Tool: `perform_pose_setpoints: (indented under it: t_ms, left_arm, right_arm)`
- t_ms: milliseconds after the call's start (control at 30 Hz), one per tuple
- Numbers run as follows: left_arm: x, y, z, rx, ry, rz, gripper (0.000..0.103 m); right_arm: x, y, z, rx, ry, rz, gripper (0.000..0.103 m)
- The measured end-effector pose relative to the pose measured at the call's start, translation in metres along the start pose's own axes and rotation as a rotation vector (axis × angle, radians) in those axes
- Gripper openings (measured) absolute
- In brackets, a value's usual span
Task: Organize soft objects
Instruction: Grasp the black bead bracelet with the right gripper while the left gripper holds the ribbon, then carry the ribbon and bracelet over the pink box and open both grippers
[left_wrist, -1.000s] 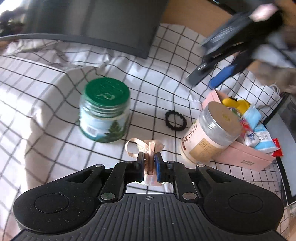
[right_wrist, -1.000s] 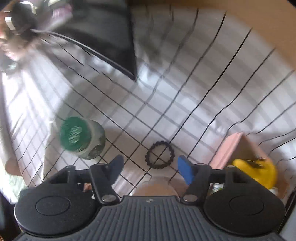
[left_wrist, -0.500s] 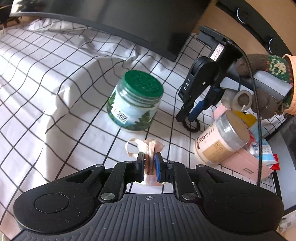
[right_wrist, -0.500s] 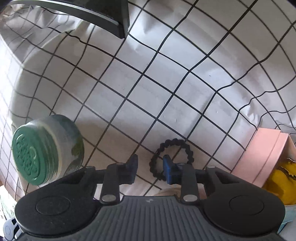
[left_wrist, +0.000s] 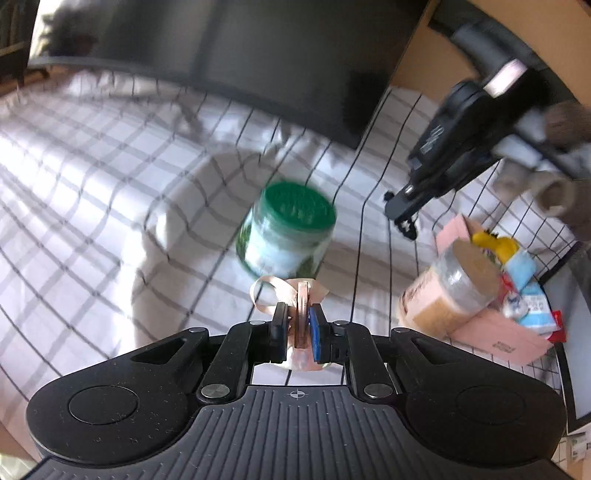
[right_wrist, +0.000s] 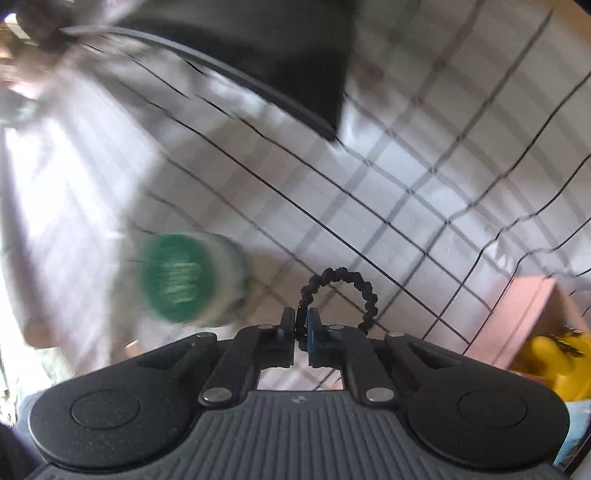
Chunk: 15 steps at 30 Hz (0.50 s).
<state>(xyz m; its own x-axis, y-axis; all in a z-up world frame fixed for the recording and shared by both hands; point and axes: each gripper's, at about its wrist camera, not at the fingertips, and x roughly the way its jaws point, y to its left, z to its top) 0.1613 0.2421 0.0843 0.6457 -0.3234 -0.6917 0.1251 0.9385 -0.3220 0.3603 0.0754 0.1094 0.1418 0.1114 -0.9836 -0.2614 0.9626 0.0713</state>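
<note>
Left wrist view. Left gripper (left_wrist: 300, 325): jaws clenched on a pink ribbon bow (left_wrist: 291, 295), its loops fanning out past the fingertips. Landmark: green-lidded jar (left_wrist: 286, 232), upright on the white grid-checked cloth (left_wrist: 110, 184), blurred. The bow is held just in front of the jar, overlapping its base in this view; whether they touch cannot be told. Right of the jar, well apart: a tan-lidded jar (left_wrist: 448, 291) leaning against a pink box (left_wrist: 495, 332) that holds a yellow item (left_wrist: 496, 242) and blue-and-white packets (left_wrist: 524, 291). Above and right of the jar: right gripper (left_wrist: 404, 221), blurred, with something small and dark at its tip. Behind the jar: a dark panel (left_wrist: 258, 55).

Right wrist view. Right gripper (right_wrist: 301, 321): jaws clenched on a black beaded hair tie (right_wrist: 347, 282), pinched at one side, the rest of the ring arching to the right, clear of the cloth (right_wrist: 369, 184). Green-lidded jar (right_wrist: 184, 277) just left of the hair tie, blurred. Pink box (right_wrist: 524, 314) far right of the jar, yellow item (right_wrist: 550, 358) inside. Dark panel (right_wrist: 277, 55) beyond the jar.
</note>
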Motion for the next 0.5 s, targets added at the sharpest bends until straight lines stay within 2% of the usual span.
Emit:
perform_pose_setpoints:
  t_ms: [133,267,367,500]
  left_arm:
    - [-0.019,-0.020,0.023,0.074,-0.055,-0.002,0.014]
    - [-0.029,-0.044,0.038,0.124,-0.071,-0.025,0.014]
    - [-0.033,-0.071,0.046,0.182,-0.079,-0.057,0.014]
    - [-0.032,-0.113,0.050,0.279,-0.079,-0.103,0.014]
  right_arm:
    - [-0.074,0.016,-0.021,-0.057,-0.146,0.059,0.006]
    - [-0.133,0.023,-0.045,-0.090,-0.277,0.067,0.006]
    - [-0.163,0.011,-0.072,-0.064,-0.340,0.063,0.006]
    - [-0.185,-0.025,-0.111,0.005,-0.408,0.047,0.006]
